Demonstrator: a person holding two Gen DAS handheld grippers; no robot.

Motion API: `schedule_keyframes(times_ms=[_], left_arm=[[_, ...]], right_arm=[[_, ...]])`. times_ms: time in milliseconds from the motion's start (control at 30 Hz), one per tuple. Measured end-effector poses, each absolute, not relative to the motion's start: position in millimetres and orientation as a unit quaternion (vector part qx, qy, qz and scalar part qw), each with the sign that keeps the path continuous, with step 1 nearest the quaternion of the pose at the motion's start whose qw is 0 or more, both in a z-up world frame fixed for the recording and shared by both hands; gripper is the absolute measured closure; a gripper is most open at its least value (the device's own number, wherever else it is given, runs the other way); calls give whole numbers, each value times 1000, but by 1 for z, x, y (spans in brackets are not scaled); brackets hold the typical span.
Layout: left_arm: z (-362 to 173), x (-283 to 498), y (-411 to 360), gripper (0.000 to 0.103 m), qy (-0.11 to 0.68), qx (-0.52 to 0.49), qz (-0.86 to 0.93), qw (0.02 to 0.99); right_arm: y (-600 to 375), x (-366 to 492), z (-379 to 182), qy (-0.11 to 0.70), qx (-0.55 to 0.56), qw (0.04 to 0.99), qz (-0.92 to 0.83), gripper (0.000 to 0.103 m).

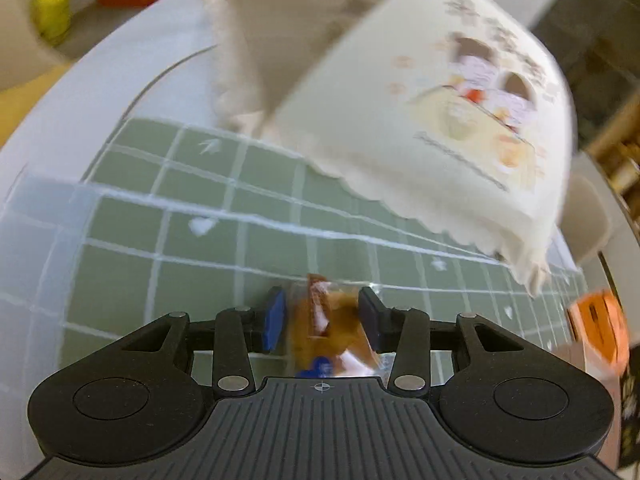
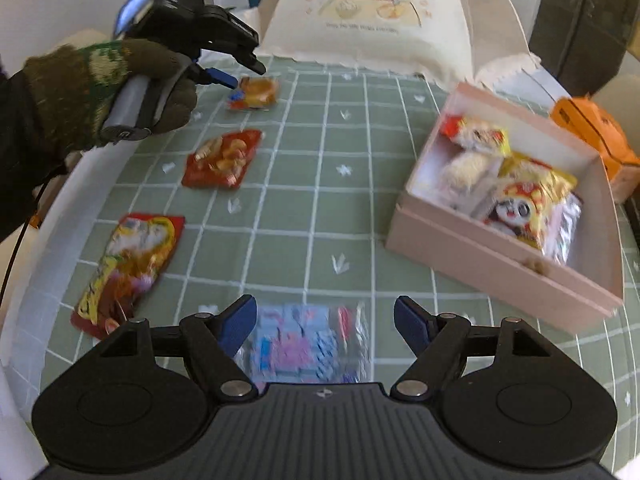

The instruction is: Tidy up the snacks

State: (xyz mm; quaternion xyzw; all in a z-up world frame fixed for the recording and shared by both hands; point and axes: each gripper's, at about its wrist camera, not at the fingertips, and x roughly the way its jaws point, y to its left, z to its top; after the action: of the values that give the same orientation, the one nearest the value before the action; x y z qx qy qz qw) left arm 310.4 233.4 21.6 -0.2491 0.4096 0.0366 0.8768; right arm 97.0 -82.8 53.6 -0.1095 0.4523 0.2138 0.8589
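In the left wrist view a small brown and orange snack packet [image 1: 324,320] sits between the blue pads of my left gripper [image 1: 322,318]; a thin gap shows at the left pad. The right wrist view shows that packet [image 2: 254,92] lying flat on the green checked cloth [image 2: 320,200], with my left gripper [image 2: 240,74] straddling its near end. My right gripper [image 2: 326,316] stands open above a blue and purple packet [image 2: 304,344] on the cloth. A pink box [image 2: 480,272] at the right holds several snack packets [image 2: 520,200].
A red packet [image 2: 222,160] and a red and yellow packet [image 2: 128,268] lie along the table's left side. A cream cartoon-printed cover [image 2: 364,12] stands at the back. An orange carton [image 2: 592,136] sits behind the box. A gloved hand [image 2: 100,88] holds the left gripper.
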Motion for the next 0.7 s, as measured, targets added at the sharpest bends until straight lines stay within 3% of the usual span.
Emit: schedule_keyframes(times_ms=[300,367,533,700], left_arm=[[15,223,179,65,447,-240,-117,854],[16,203,184,71,449,-278,-136,838],[43,169,221,71,381,-273,-63,881],[41,162,248,71,387,-268,-27,882]], right_arm=[[-94,117,62,438,-64,872,209,27],[-82,124,62,431,-67,873,219,27],[-41,150,55,420,-75,874,231,27],[9,185,29,420,-61,888,178,27]])
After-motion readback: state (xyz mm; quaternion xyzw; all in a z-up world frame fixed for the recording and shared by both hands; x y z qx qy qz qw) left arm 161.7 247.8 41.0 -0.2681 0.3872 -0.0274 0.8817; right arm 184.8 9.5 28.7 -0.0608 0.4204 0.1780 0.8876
